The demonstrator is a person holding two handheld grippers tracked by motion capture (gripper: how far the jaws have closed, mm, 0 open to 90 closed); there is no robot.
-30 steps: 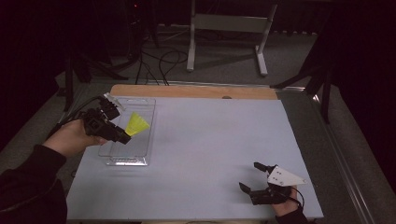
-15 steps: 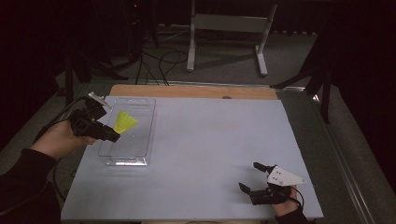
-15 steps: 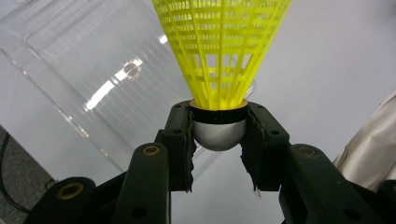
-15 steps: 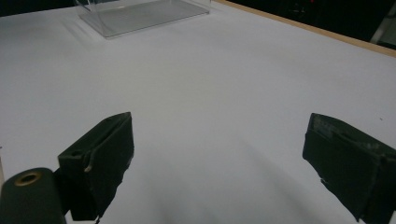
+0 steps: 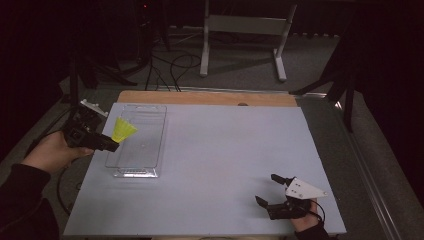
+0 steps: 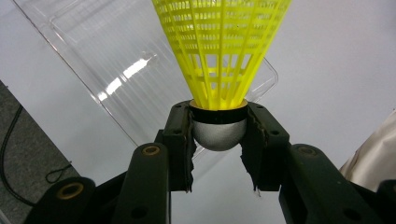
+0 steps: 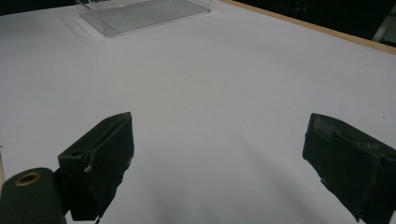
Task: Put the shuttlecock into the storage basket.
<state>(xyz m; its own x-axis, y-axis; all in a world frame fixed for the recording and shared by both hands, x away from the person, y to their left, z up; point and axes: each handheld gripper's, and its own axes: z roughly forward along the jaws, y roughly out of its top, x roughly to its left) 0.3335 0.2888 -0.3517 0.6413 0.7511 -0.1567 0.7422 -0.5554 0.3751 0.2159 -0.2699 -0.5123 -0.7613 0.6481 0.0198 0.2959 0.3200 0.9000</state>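
A yellow shuttlecock (image 6: 222,46) is clamped by the left gripper (image 6: 218,135) at the clear tray's (image 5: 145,135) nine o'clock edge, probably awaiting placement inside, while the right gripper (image 5: 267,189) rests open.

The high view looked forward and down from above the table (image 5: 210,165). Both gripper views sat close behind their jaws, sharing the clear tray (image 5: 145,125) toward twelve o'clock.

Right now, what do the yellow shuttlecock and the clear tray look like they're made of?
Shuttlecock: the skirt looks like moulded yellow plastic, an open lattice of ribs; its rounded base is smooth matt grey, possibly rubber or plastic, with a black band. Clear tray: thin transparent plastic, probably; glossy highlights and faint ridges show on it in the left gripper view.
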